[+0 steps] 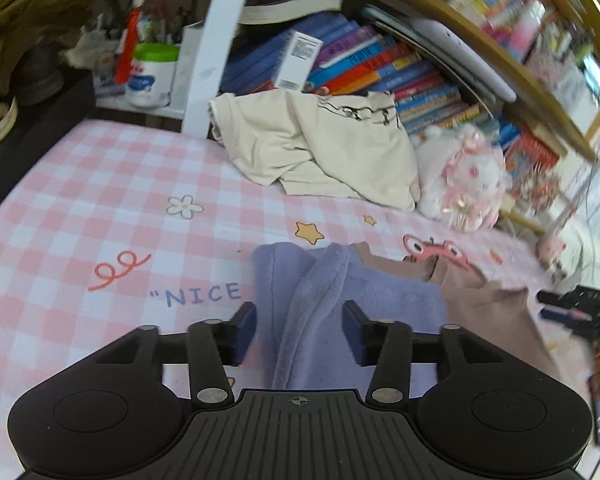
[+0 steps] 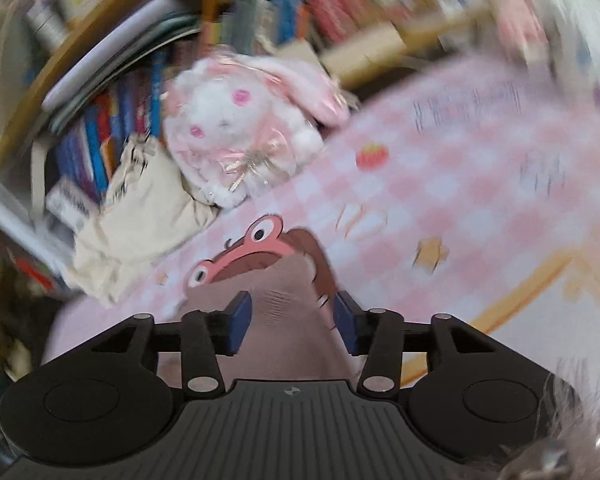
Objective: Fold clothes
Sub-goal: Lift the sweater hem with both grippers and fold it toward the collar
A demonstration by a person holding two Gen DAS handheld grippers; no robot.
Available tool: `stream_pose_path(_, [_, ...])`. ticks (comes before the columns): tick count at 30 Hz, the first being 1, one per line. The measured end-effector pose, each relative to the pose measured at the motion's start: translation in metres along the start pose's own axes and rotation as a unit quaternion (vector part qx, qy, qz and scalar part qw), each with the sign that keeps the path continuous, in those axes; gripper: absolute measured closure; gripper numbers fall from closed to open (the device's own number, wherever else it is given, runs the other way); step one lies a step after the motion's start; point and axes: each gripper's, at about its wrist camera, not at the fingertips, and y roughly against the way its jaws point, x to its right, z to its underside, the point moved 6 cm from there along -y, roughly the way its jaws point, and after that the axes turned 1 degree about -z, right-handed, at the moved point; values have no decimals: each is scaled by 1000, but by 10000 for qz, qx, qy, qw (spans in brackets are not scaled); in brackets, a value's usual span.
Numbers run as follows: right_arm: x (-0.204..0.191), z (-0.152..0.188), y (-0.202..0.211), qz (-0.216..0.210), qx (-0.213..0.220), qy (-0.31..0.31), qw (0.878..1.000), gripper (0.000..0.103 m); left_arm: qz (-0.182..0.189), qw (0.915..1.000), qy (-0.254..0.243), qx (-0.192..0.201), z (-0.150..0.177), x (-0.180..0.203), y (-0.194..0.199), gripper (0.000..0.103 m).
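Observation:
A purple fleece cloth lies bunched in a ridge on the pink checked bed sheet. A mauve-brown cloth spreads out from under its right side; I cannot tell if they are one garment. My left gripper is open, and the purple ridge runs between its blue pads without being pinched. My right gripper is open too, straddling the mauve-brown cloth near its darker brown edge. In the left wrist view the right gripper shows at the right edge.
A crumpled cream garment lies at the back of the bed against rows of books. A white and pink plush bunny sits beside it. Jars and bottles stand at the back left. The right wrist view is blurred.

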Motion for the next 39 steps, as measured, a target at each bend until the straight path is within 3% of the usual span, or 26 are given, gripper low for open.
stream_pose_path(4, [-9, 11, 0, 333, -151, 1269, 9912, 49, -96, 9989, -458, -54, 1, 12, -8, 49])
stream_pose_path(7, [-7, 23, -7, 517, -338, 1609, 9850, 48, -143, 9962, -850, -122, 4, 24, -18, 49])
stream_pose_path(13, [2, 28, -20, 561, -420, 1328, 9887, 52, -212, 9891, -1446, -181, 9, 44, -37, 49])
stream_pose_path(17, [1, 22, -23, 516, -403, 1190, 9907, 70, -375, 9805, -1911, -255, 13, 50, -49, 50])
stream_pose_path(19, [-1, 18, -24, 465, -390, 1119, 9919, 71, -433, 9784, -1998, -295, 12, 49, -53, 51])
stream_pose_path(21, [-3, 15, -27, 397, -416, 1091, 9924, 72, -464, 9809, -1870, -267, 8, 46, -55, 53])
stream_pose_path(23, [-5, 14, -30, 329, -454, 1085, 9925, 78, -489, 9838, -1711, -234, 3, 42, -58, 64])
stream_pose_path(25, [-7, 15, -32, 253, -479, 1116, 9923, 88, -578, 9835, -1687, -293, 2, 37, -65, 88])
stream_pose_path(27, [-12, 13, -29, 217, -388, 1191, 9919, 96, -575, 9832, -1710, -266, 1, 34, -65, 98])
stream_pose_path(29, [-17, 9, -21, 174, -202, 1248, 9918, 97, -477, 9864, -1572, 10, -5, 32, -51, 98])
stream_pose_path(32, [-24, -7, 9, -322, 377, 871, 9950, 97, -166, 9935, -1000, 519, -22, 27, -16, 98])
stream_pose_path(34, [-26, -17, 8, -434, 449, 723, 9954, 97, -92, 9962, -671, 543, -29, 18, -14, 98])
stream_pose_path(39, [-23, -16, -38, -91, 25, 791, 9968, 97, -300, 9989, -236, -279, -17, -6, -70, 96])
